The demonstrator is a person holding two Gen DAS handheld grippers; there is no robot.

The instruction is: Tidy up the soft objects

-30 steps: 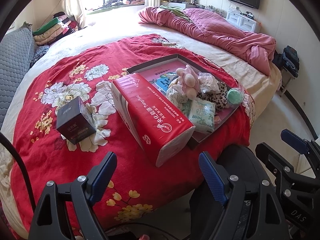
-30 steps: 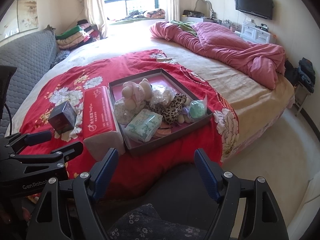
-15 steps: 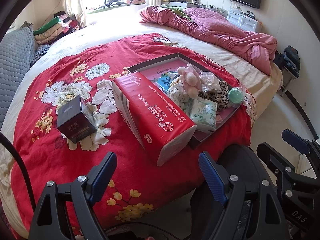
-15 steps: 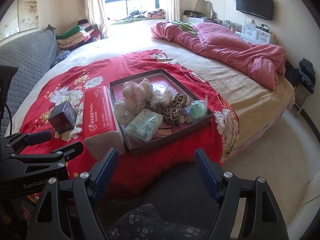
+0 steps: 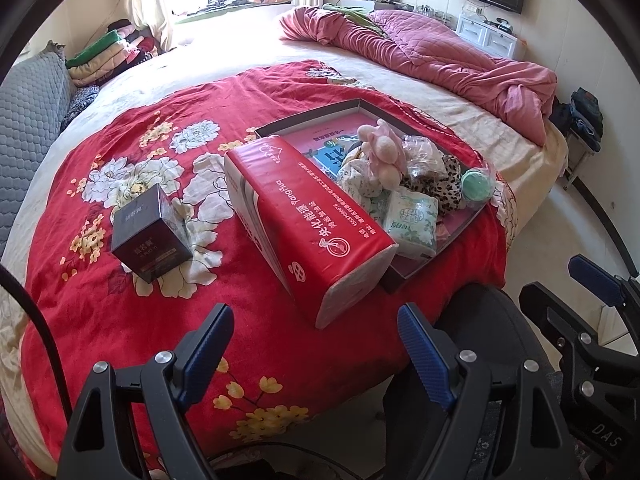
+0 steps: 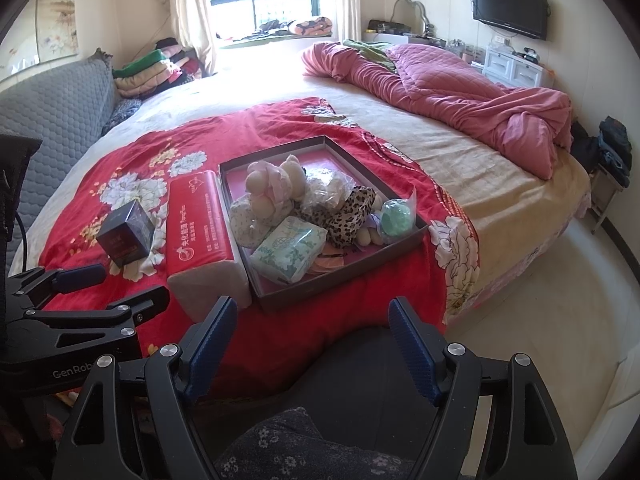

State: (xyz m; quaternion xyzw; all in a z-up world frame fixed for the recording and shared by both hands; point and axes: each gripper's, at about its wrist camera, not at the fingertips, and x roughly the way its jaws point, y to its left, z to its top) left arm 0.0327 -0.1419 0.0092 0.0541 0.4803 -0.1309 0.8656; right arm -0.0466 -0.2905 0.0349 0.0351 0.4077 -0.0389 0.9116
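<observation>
A dark shallow tray [image 6: 344,288] [image 5: 460,236] lies on the red flowered blanket [image 6: 132,160] [image 5: 100,292]. It holds a pink plush toy [image 6: 272,184] [image 5: 384,148], a green tissue pack [image 6: 290,250] [image 5: 412,220], a leopard-print cloth [image 6: 352,216] [image 5: 440,184], a clear plastic bag and a green ball [image 6: 396,218] [image 5: 476,186]. A red tissue pack [image 6: 200,232] [image 5: 304,216] lies against the tray's left side. My left gripper [image 5: 316,346] and right gripper [image 6: 314,336] are open and empty, held off the bed's near edge.
A dark cube box [image 5: 150,236] [image 6: 126,234] stands on the blanket left of the red pack. A pink quilt [image 6: 460,100] is bunched at the far right of the bed. Folded clothes [image 6: 156,68] and a grey headboard [image 6: 52,120] are at the left.
Both views have shifted only slightly; the objects on the bed have not moved and both grippers stay open.
</observation>
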